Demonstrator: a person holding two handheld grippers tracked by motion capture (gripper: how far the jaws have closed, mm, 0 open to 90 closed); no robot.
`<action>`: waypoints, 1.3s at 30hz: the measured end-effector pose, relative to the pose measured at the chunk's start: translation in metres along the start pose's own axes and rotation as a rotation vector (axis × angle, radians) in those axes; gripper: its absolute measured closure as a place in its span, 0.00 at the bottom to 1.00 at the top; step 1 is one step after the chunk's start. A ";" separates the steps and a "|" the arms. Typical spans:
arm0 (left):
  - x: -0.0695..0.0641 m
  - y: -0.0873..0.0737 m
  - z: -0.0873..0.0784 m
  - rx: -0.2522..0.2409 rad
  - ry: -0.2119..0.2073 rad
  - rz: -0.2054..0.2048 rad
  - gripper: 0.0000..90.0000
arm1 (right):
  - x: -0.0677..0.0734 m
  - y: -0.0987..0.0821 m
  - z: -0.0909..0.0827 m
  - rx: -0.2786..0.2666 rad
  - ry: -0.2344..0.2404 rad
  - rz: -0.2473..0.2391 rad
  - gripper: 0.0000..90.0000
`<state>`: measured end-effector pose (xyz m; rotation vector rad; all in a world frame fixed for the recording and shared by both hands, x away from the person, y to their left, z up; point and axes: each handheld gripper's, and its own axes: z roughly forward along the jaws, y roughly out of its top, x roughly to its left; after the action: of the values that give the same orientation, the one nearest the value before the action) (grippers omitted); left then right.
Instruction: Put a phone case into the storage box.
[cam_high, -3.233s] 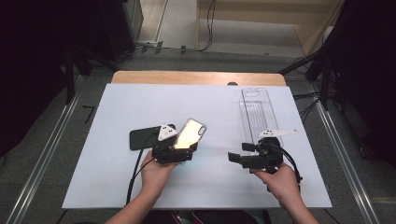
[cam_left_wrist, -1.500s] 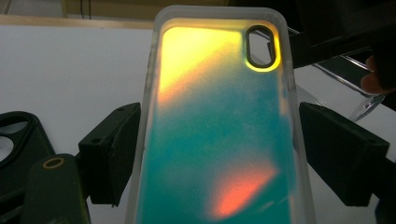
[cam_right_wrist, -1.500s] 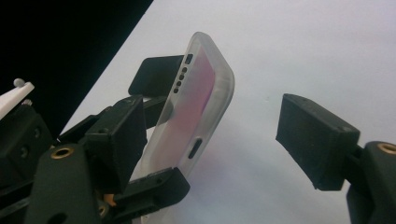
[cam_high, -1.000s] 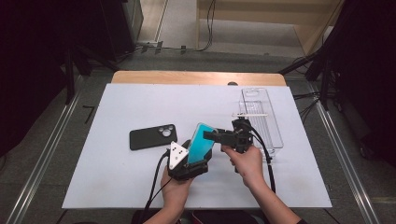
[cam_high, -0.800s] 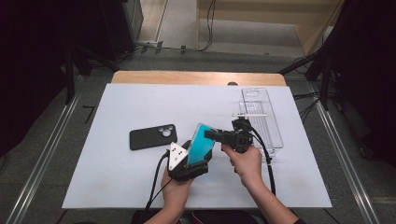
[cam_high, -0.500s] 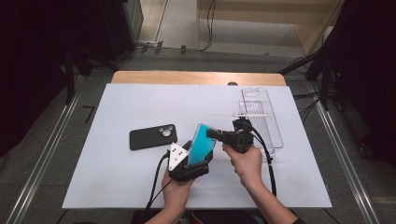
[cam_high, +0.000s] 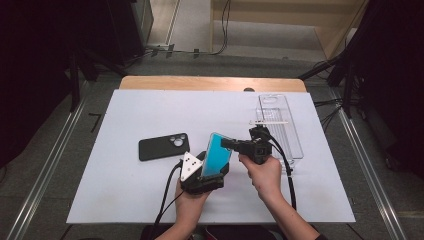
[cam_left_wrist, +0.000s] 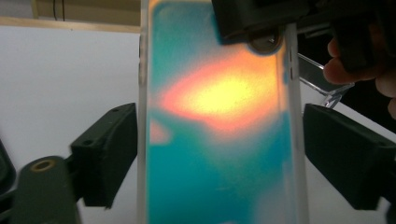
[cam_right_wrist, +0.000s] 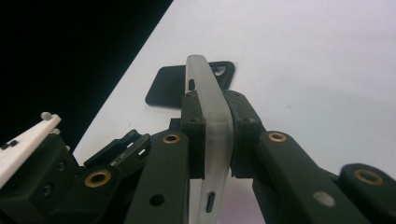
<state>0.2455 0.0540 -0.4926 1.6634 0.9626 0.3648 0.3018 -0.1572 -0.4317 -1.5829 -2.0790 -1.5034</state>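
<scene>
Gripping the upper edge of the phone (cam_high: 216, 156), the right gripper (cam_high: 231, 145) has its jaws shut flat on the frosted rim; in the right gripper view the two pads press on either face of that rim (cam_right_wrist: 208, 121), one on each side, with no gap showing. The phone stands tilted upright near the front of the white tabletop (cam_high: 150, 200), its teal screen turned toward the person. Below it sits the left gripper (cam_high: 207, 180), whose jaws have just been opening: in the left gripper view the phone (cam_left_wrist: 219, 130) stands between them, the left pad just at the case's clear side and the right pad a little clear of the other side, so they no longer press on it. The same view shows the right gripper (cam_left_wrist: 261, 21) clamped on the phone's top corner, with fingers (cam_left_wrist: 345, 70) of the right hand beside it.

Farther out on the tabletop, left of the grippers, a black phone case (cam_high: 163, 146) lies flat, camera cutout facing up, well apart from the phone. Beyond the right hand (cam_high: 262, 172) a clear plastic tray (cam_high: 280, 120) lies lengthwise toward the far edge, with a thin white stick (cam_high: 269, 122) across it.
</scene>
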 end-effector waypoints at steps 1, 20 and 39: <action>0.000 0.000 0.000 0.000 0.000 0.000 0.09 | 0.000 0.000 0.000 0.000 0.000 0.000 0.86; 0.013 0.018 -0.004 0.239 -0.090 -0.050 0.10 | 0.001 0.007 -0.015 -0.017 -0.074 -0.117 0.86; 0.041 0.059 -0.010 0.373 -0.244 0.026 0.16 | 0.003 0.008 -0.031 0.005 -0.023 -0.323 0.86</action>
<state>0.2878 0.0886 -0.4455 2.0047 0.8607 -0.0060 0.2935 -0.1785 -0.4090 -1.3138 -2.4424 -1.5749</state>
